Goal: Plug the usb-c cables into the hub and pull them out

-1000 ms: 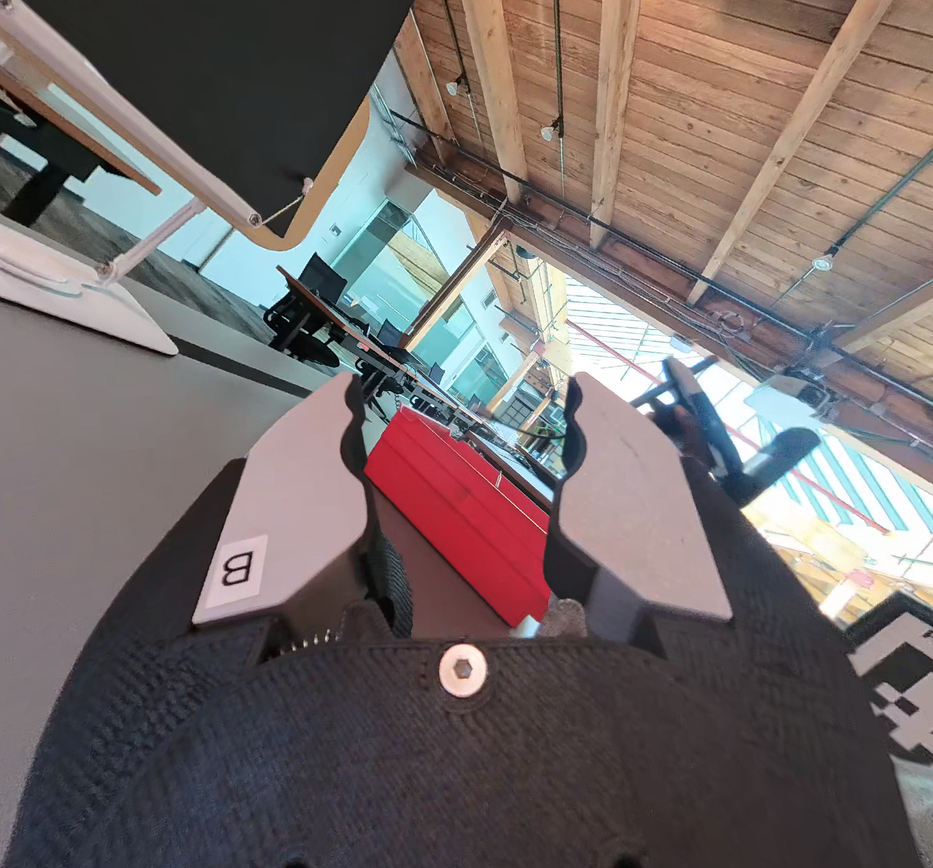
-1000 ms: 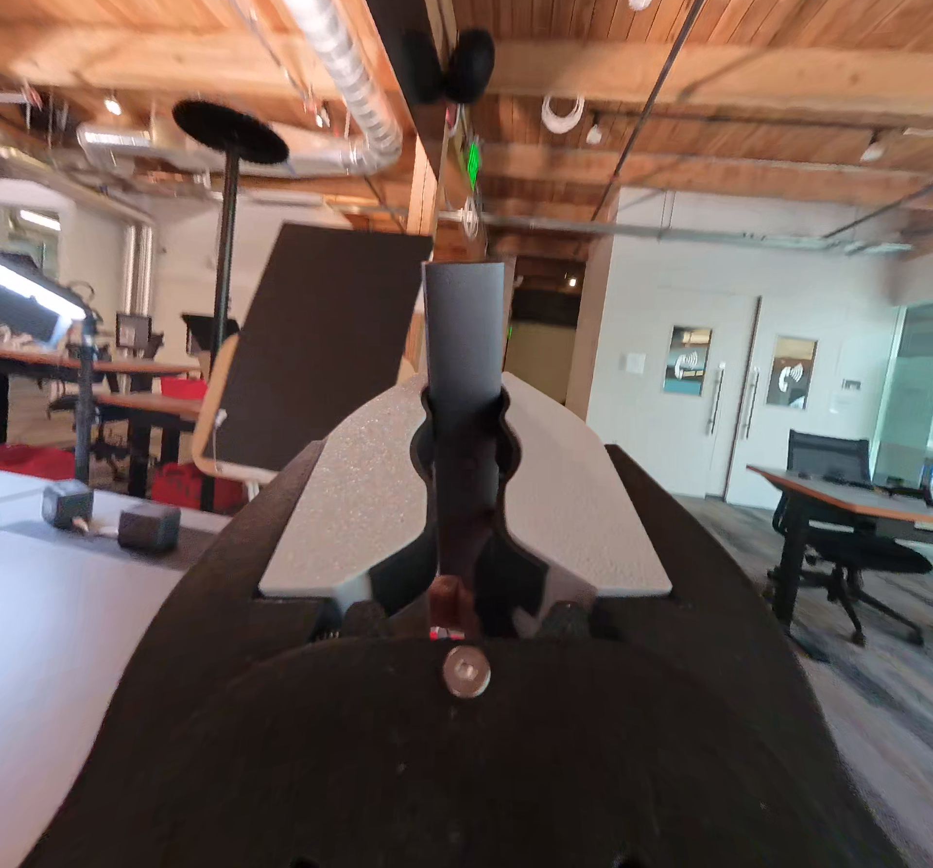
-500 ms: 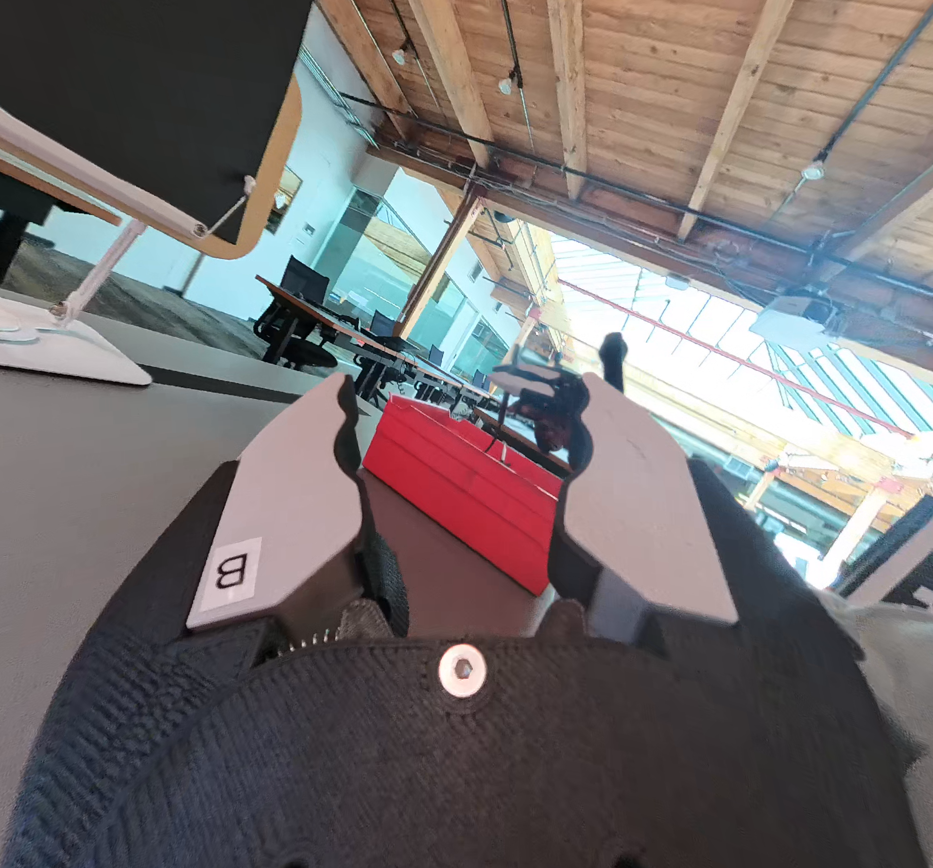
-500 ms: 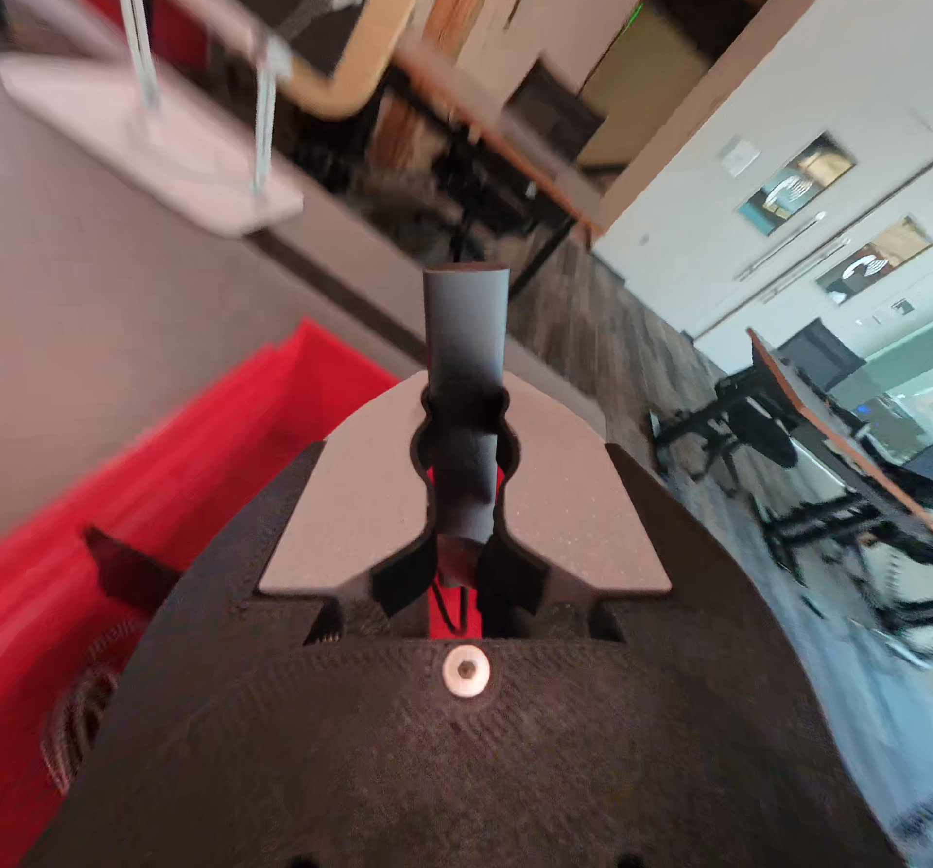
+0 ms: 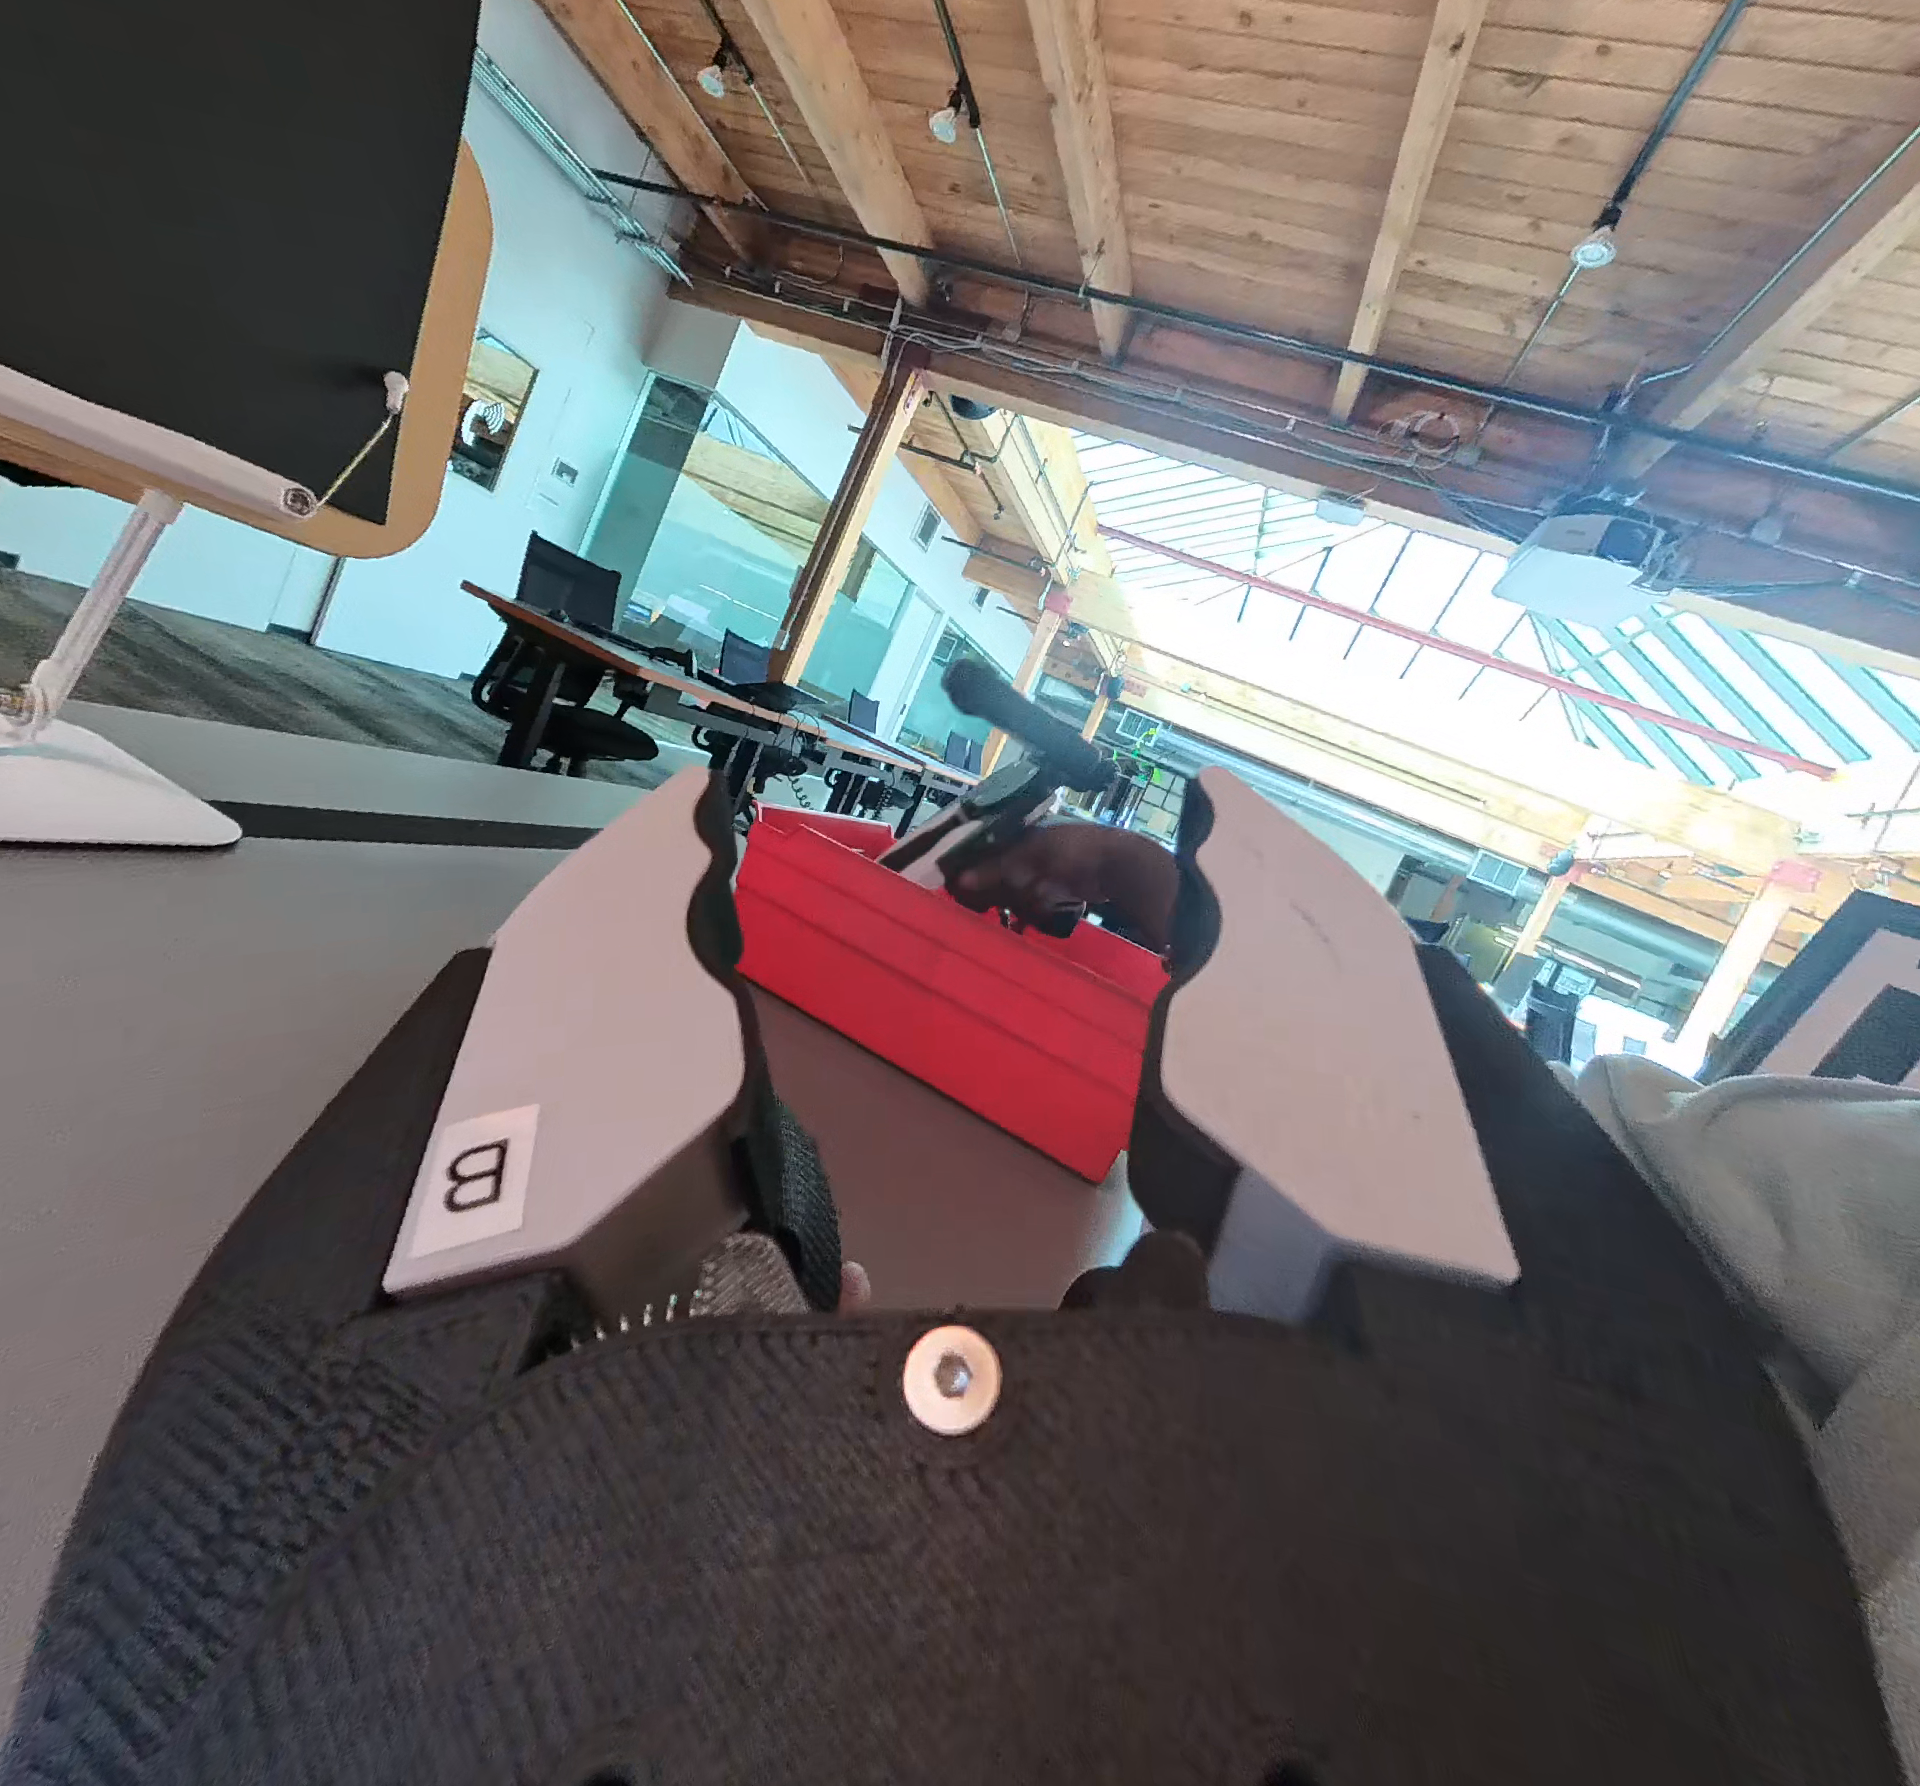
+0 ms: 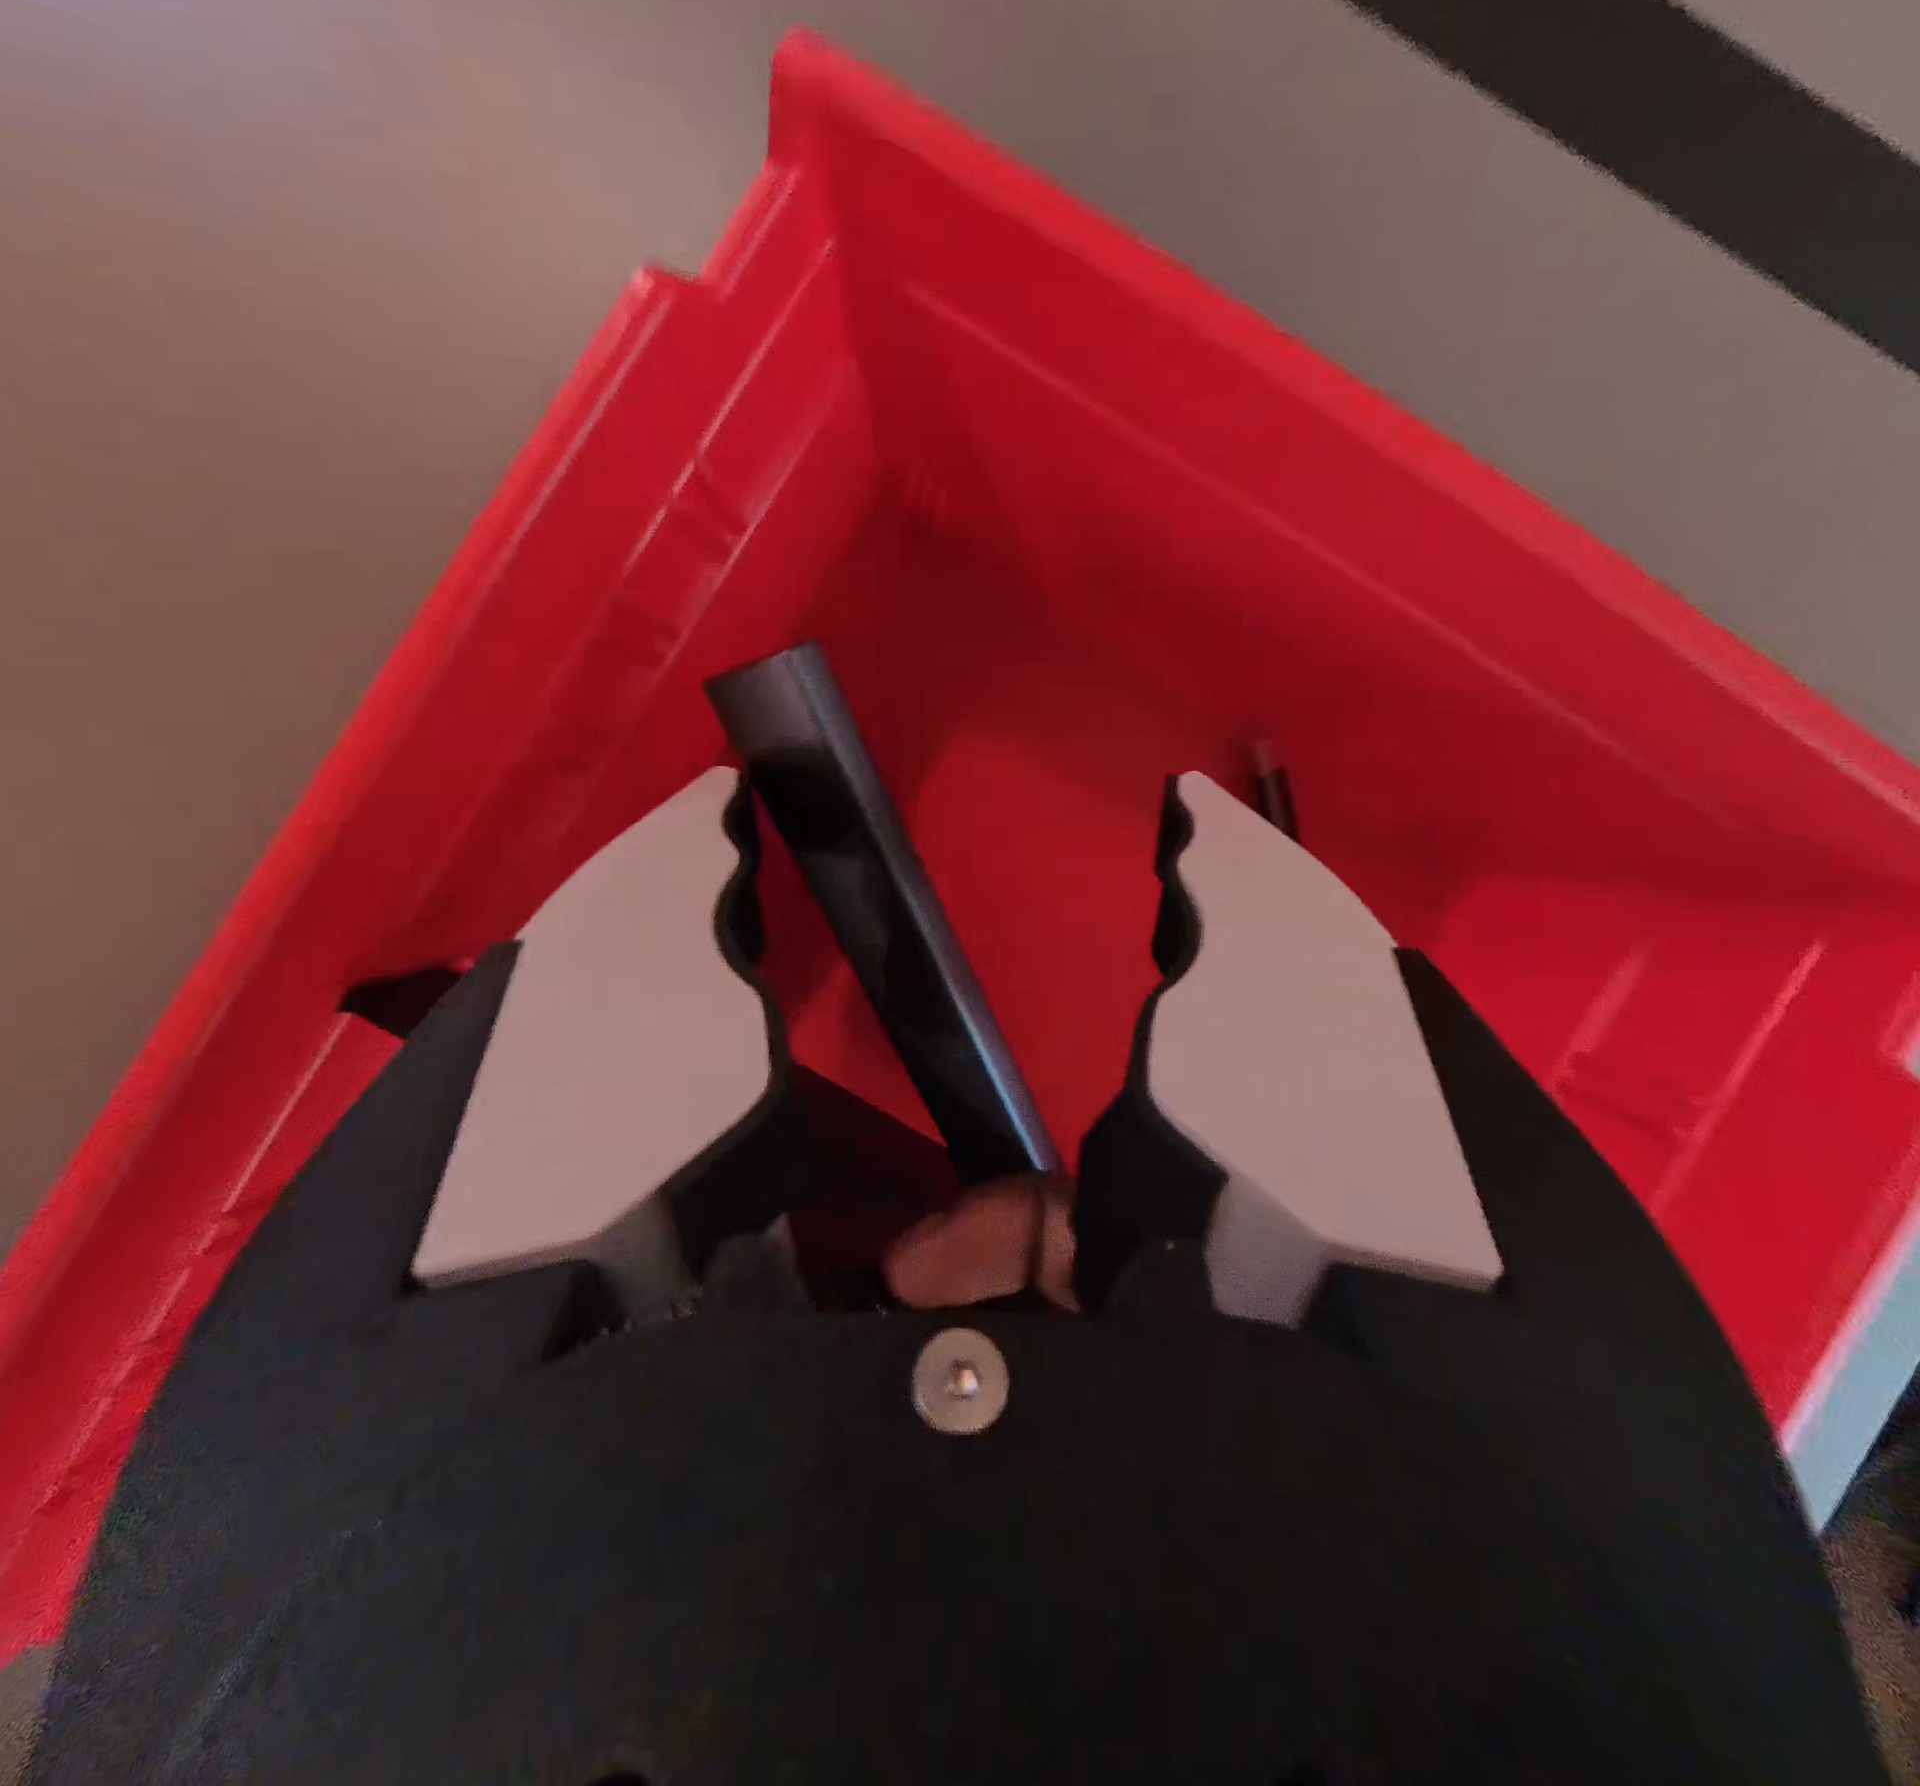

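My right gripper (image 6: 954, 791) is open above the inside of a red bin (image 6: 1247, 448). The dark grey hub (image 6: 873, 895), a flat bar, leans loose between the jaws, its top end against the left finger. Its lower end sits by a person's fingertip (image 6: 966, 1248). A small dark tip (image 6: 1270, 780), perhaps a cable end, pokes out beside the right finger. My left gripper (image 5: 951, 801) is open and empty, low over the grey table (image 5: 260, 957), facing the red bin (image 5: 935, 988). A hand (image 5: 1081, 869) holding the other gripper hangs over the bin.
A white stand base (image 5: 94, 791) carrying a dark board (image 5: 208, 178) stands at the table's far left. Light grey cloth (image 5: 1714, 1217) lies at the right. A dark strip (image 6: 1558, 74) crosses the table behind the bin. Office desks and chairs stand beyond. The left gripper's tips are roughly 40 centimeters from the right gripper's.
My right gripper swung down from facing the room to over the red bin and opened; the hub, clamped upright before, now leans loose. The left gripper stayed open and turned slightly.
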`<control>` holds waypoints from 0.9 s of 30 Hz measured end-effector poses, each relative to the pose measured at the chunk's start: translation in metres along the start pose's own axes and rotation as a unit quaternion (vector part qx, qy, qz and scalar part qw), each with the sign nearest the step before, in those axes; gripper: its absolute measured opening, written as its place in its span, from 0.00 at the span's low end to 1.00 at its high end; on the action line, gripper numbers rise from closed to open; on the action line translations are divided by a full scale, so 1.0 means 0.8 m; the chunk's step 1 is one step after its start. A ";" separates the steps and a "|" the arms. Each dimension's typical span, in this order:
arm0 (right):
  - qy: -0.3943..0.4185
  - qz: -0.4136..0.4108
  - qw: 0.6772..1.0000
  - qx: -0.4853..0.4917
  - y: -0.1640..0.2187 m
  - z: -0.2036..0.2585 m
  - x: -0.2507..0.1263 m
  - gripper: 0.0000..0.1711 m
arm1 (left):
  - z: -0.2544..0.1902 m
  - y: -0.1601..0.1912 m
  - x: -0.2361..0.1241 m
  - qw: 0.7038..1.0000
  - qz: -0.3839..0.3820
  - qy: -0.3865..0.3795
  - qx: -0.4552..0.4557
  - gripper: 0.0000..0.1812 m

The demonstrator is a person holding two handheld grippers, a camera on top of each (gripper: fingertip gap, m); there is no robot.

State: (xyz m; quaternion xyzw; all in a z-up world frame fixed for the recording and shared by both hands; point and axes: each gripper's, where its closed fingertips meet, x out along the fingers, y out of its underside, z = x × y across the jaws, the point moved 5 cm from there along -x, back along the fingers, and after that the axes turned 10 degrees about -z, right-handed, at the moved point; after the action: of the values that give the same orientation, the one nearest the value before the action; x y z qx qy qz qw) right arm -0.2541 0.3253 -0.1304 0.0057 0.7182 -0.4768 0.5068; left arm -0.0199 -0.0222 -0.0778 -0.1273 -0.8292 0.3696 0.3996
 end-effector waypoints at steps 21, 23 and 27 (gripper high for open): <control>-0.189 -0.578 0.788 0.099 -0.053 0.338 -0.138 0.85 | -0.024 0.021 0.005 0.992 0.052 0.041 0.104 0.46; -0.161 -0.593 0.779 0.123 -0.035 0.353 -0.104 0.85 | -0.026 0.019 0.005 0.991 0.047 0.042 0.119 0.47; -0.136 -0.592 0.781 0.148 -0.004 0.368 -0.060 0.85 | -0.026 0.013 0.004 0.990 0.028 0.037 0.132 0.48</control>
State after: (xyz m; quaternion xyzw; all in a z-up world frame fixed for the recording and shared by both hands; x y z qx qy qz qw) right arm -0.0198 0.1428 -0.1025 -0.4101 0.4244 -0.7793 0.2106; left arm -0.0072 -0.0025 -0.0752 -0.1103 -0.7536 0.4820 0.4331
